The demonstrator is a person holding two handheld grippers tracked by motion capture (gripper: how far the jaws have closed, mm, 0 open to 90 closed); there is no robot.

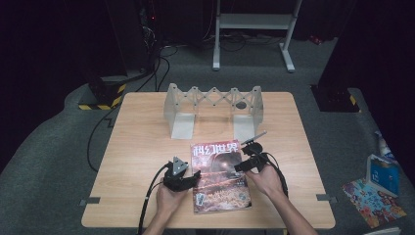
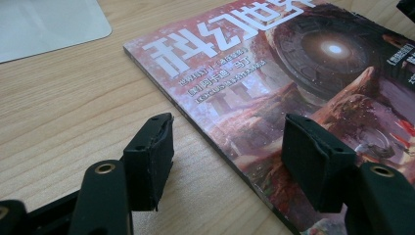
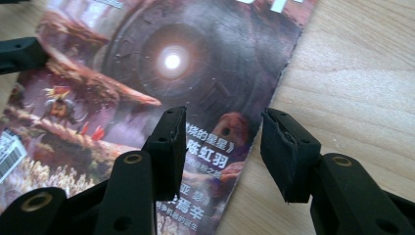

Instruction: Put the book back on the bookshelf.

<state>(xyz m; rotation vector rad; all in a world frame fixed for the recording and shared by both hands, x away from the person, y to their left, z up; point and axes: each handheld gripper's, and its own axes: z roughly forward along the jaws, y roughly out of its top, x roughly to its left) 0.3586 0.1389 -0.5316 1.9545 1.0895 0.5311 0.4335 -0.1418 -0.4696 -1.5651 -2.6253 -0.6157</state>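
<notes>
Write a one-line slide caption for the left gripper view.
Open left gripper straddling the spine edge of a magazine lying flat on the wooden table.

free: bare table point(image 1: 142, 147) left, right | obstacles: magazine point(image 1: 219, 176) centre, folding rack point(image 1: 214, 100) at far edge

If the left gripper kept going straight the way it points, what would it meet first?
Most likely the magazine: the left gripper is open, with its fingers straddling the spine edge, one over bare table. Its height above the cover is unclear.
</notes>
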